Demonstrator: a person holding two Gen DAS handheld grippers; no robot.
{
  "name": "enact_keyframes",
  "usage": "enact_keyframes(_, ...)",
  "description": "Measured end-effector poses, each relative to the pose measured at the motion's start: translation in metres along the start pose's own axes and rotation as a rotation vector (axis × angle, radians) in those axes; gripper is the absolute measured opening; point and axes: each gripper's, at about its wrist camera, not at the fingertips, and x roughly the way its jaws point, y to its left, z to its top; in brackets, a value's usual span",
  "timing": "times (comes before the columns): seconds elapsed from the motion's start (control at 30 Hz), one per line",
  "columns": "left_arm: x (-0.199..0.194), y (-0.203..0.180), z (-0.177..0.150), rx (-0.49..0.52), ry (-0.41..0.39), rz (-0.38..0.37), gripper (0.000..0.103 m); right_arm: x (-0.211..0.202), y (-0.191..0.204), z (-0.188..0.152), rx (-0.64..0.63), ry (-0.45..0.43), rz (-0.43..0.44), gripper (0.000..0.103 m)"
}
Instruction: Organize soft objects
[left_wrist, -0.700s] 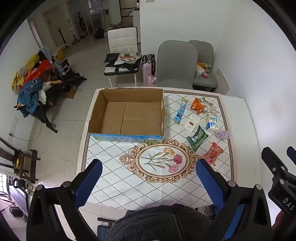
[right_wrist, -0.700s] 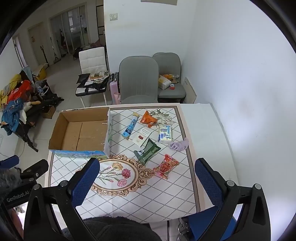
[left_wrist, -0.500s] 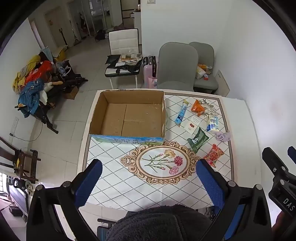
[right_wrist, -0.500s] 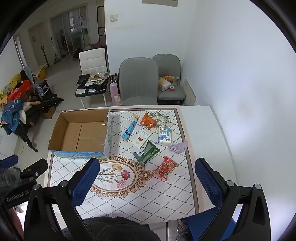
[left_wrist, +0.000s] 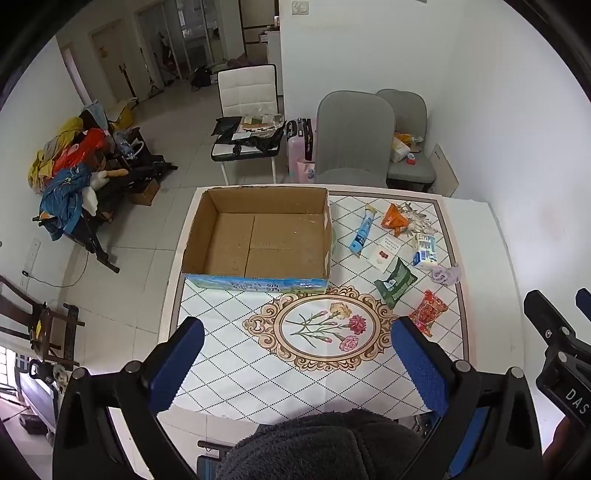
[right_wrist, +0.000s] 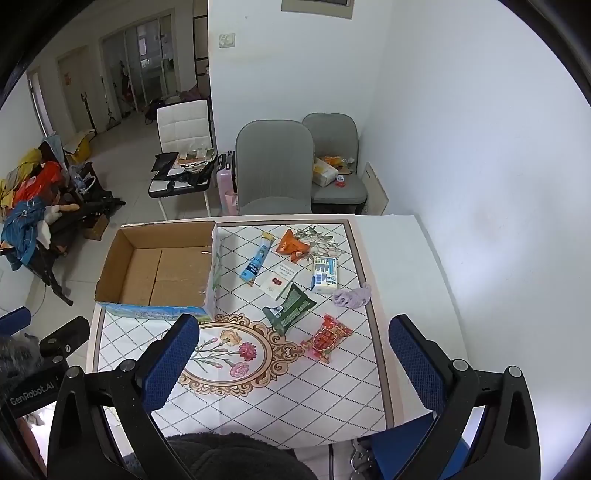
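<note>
Raised and drawn back a little from the table (left_wrist: 480, 229) since 0.7 s ago, both wrist views. Cardboard box (left_wrist: 258, 236) and scattered packets now slightly smaller and lower in both views; more of the far room and wall showing above. Nothing on the tabletop shifted.

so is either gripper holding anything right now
No. The left gripper and right gripper are both open and empty above the table; the cardboard box is empty too.
</note>
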Motion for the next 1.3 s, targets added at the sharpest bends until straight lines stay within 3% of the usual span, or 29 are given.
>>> enact_keyframes(1.3,-0.013,-0.005,-0.011,-0.005,-0.023,-0.022,0.103,-0.012,-0.012,-0.004,-0.008,-0.006,0.007,0.103)
